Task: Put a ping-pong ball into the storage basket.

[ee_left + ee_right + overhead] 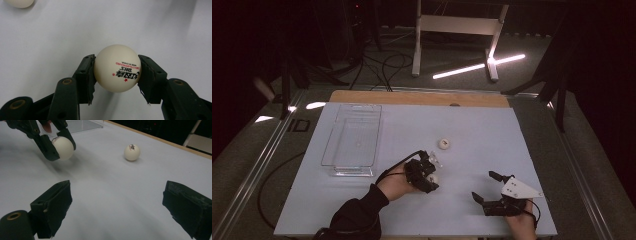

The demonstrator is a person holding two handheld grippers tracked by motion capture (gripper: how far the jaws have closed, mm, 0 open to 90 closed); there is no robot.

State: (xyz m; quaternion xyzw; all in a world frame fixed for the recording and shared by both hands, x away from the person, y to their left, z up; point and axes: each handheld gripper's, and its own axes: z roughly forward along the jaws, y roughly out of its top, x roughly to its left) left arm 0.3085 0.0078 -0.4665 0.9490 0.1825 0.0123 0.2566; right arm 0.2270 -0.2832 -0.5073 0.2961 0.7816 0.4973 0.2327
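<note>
A white table-tennis ball [117, 68] with red and black print sits pinched between the two black fingers of the left gripper [117, 72], its pads pressing the ball's sides. In the right gripper view the same ball [63, 147] hangs just above the pale worktop [105, 195], with a soft shadow beneath it. From the high view this gripper [428, 175] is near the middle of the worktop, somewhat toward the front edge, held by the person's left hand [394, 186] in a dark sleeve.

A second ball [443, 144] lies on the worktop a little farther back, apart from the held one. A clear plastic tray [332, 145] stands toward the left edge, near the back left corner.

The right gripper [486, 187] rests near the front right corner, its fingers [53, 205] spread wide with nothing between them.
</note>
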